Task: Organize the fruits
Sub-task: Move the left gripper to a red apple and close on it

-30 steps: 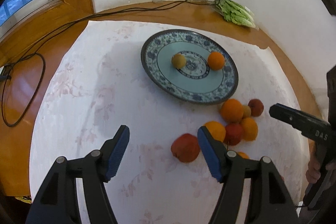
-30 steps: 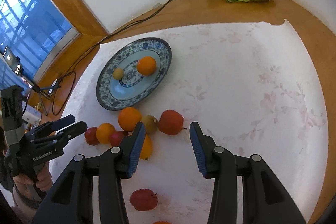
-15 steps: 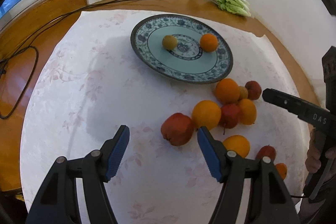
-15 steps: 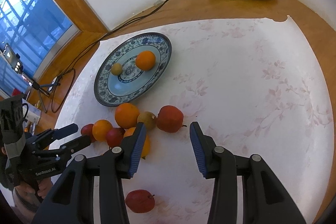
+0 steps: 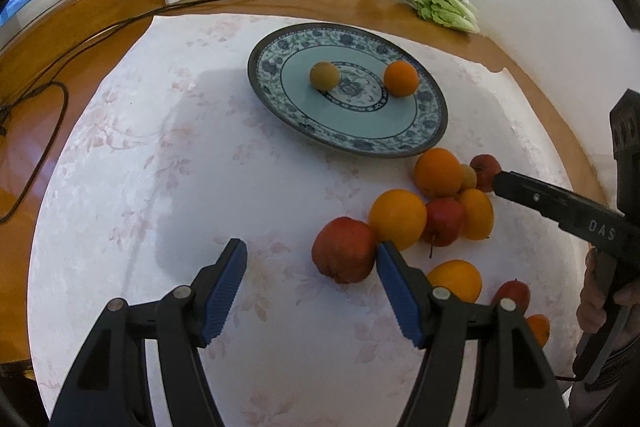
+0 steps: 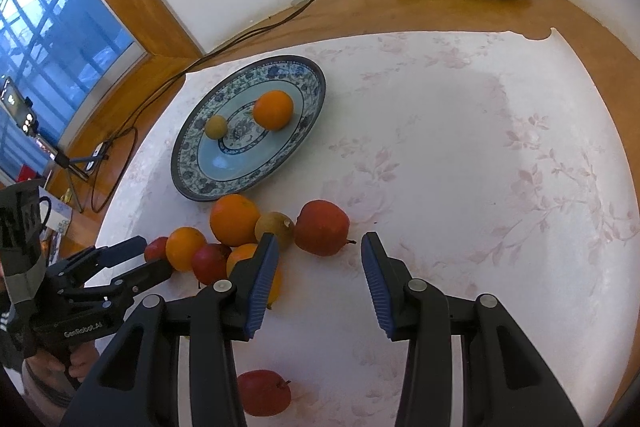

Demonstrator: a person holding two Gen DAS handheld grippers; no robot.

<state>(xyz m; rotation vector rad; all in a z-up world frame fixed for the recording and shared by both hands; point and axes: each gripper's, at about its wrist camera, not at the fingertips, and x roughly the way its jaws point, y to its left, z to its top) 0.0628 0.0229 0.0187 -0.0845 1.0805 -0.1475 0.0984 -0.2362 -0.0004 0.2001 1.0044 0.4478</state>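
orange and red fruits [image 5: 436, 211] cluster just beside the plate [image 5: 424, 131], which bears only two, so the left gripper [image 5: 310, 283] and right gripper [image 6: 316, 275] hover open and empty, likely for picking.

Pretty bright daylight overall, coming from the window [image 6: 60, 39] on the left, which looks strongly blue. Soft grey shadows sit on the cloth [image 5: 192, 163], no hard edges. The bare wood table [image 6: 460, 11] has a shiny glare patch near the wall. Heavy fisheye bend in both views, straight lines curve and the corners go black. Centre is sharp, edges a bit soft and smeary.
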